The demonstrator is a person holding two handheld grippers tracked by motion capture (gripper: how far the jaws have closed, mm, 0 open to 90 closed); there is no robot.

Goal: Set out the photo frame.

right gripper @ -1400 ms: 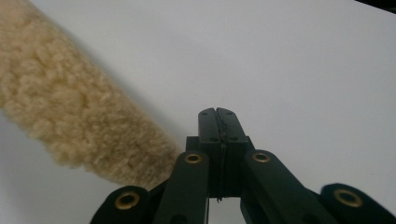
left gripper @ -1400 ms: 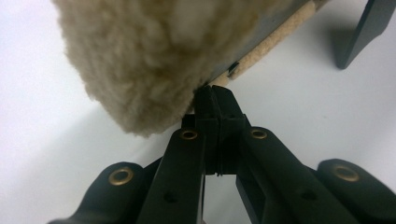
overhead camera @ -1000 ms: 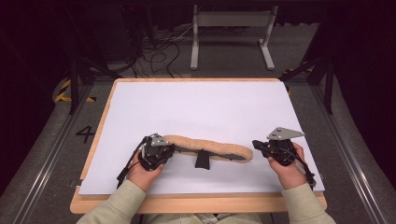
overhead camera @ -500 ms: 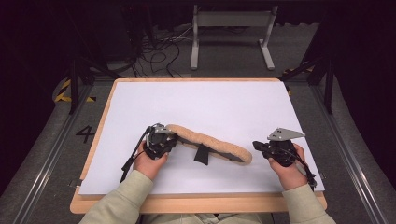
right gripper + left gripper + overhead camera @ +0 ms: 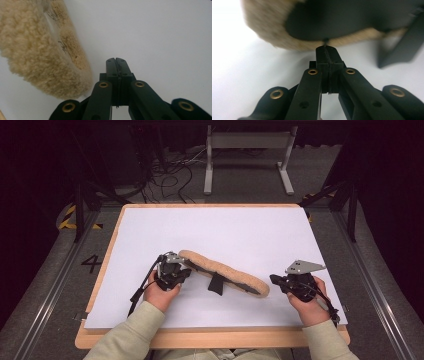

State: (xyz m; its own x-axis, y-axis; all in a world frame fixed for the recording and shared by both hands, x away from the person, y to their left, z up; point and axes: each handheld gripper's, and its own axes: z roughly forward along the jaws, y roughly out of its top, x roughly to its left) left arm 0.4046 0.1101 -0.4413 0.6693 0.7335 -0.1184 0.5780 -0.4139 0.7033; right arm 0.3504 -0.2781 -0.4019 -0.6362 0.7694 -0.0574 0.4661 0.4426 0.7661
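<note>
Table: wooden top, covered almost edge to edge by a white sheet.

Pad: long, tan, fleecy, with a dark underside and a black strap at its middle. It lies on the near half of the sheet, running slantwise from the left gripper down toward the right gripper. In the left gripper view its fleece edge and dark face stand just ahead of the jaw tips; whether the tips touch it cannot be told. In the right gripper view its fleecy end lies to the left of the jaws, apart from them.

Forearms: both enter from the near edge in pale sleeves. The left forearm angles inward, hand wrapped round the left gripper, which points toward the pad's far end. The right forearm runs more nearly straight, hand low on the sheet, and the right gripper points left at the pad's near end, a grey plate on top.

Jaws: left pair pressed together, nothing between them. Right pair likewise closed and empty
</note>
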